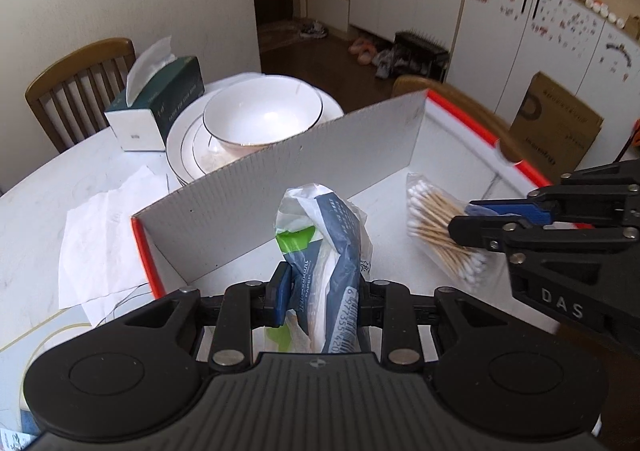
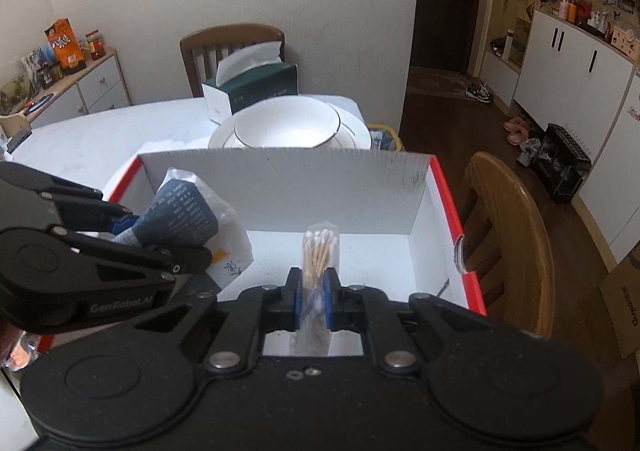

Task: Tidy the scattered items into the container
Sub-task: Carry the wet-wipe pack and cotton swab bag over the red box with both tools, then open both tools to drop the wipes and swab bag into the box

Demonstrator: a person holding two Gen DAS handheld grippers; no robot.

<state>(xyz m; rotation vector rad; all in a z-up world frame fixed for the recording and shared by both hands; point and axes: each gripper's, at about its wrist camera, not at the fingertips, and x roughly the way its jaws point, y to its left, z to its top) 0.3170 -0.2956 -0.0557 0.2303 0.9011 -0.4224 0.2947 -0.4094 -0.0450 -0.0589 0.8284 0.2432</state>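
Pinching a crumpled blue-white plastic packet point(image 1: 336, 251), left gripper point(image 1: 320, 291); right gripper point(image 2: 312, 291) clamps a clear cotton swab bag point(image 2: 318, 251). Both over white, red-rimmed cardboard box point(image 2: 288, 179). White table point(image 1: 36, 187): tissue box point(image 1: 160, 103), bowl point(image 1: 262, 111) on plates.

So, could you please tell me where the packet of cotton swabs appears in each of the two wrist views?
Left wrist view: the packet of cotton swabs sits right of centre, held by the right claw over the white box.
Right wrist view: the packet is at centre, upright between that claw's blue pads.
Shared landmark: the white bowl behind the box's far wall.
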